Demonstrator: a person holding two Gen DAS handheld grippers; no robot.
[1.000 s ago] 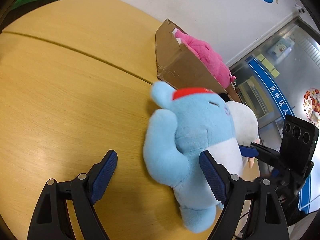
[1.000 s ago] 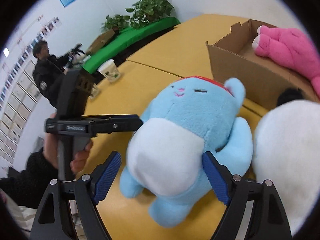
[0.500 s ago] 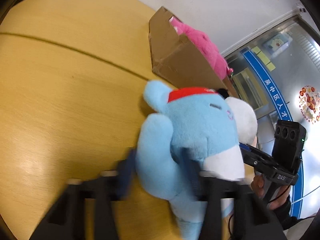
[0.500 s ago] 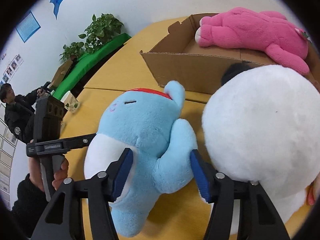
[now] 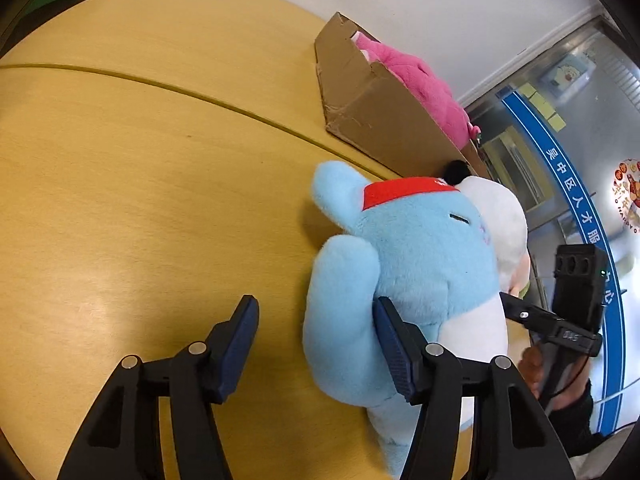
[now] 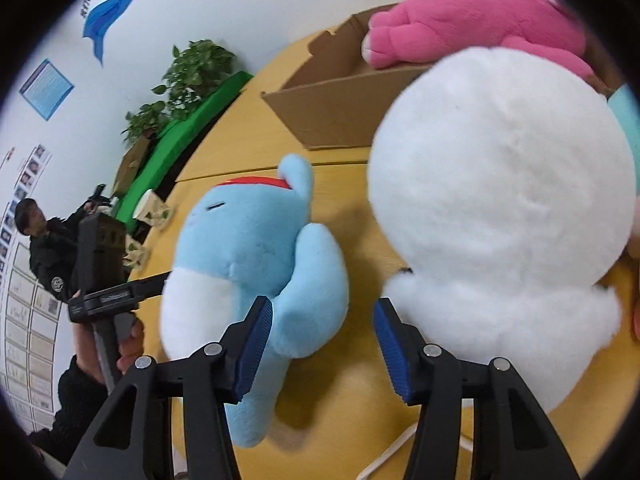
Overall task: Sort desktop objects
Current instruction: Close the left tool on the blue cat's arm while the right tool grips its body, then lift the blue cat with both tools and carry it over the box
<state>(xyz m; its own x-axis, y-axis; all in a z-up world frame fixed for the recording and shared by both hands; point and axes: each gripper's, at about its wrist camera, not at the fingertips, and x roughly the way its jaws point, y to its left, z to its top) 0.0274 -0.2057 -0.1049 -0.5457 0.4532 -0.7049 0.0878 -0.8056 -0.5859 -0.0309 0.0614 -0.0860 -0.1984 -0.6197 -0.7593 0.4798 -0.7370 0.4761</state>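
A light blue plush toy with a red cap (image 5: 404, 272) lies on the wooden table, seen also in the right wrist view (image 6: 256, 248). A round white plush (image 6: 500, 200) lies beside it. My left gripper (image 5: 316, 332) is open; its right finger touches the blue plush's arm, the left finger is over bare table. My right gripper (image 6: 324, 328) is open and empty, over the gap between the blue and white plush. A cardboard box (image 5: 372, 112) behind them holds a pink plush (image 6: 480, 28).
The wooden table (image 5: 140, 180) stretches to the left with a seam across it. A green bench with plants (image 6: 188, 112) and a person (image 6: 44, 244) are beyond the table's far edge. Paper cups (image 6: 152, 216) stand near that edge.
My left gripper shifted left and back, so the blue plush's arm is no longer between its fingers. My right gripper swung right, off the plush's arm, toward the white plush, and narrowed.
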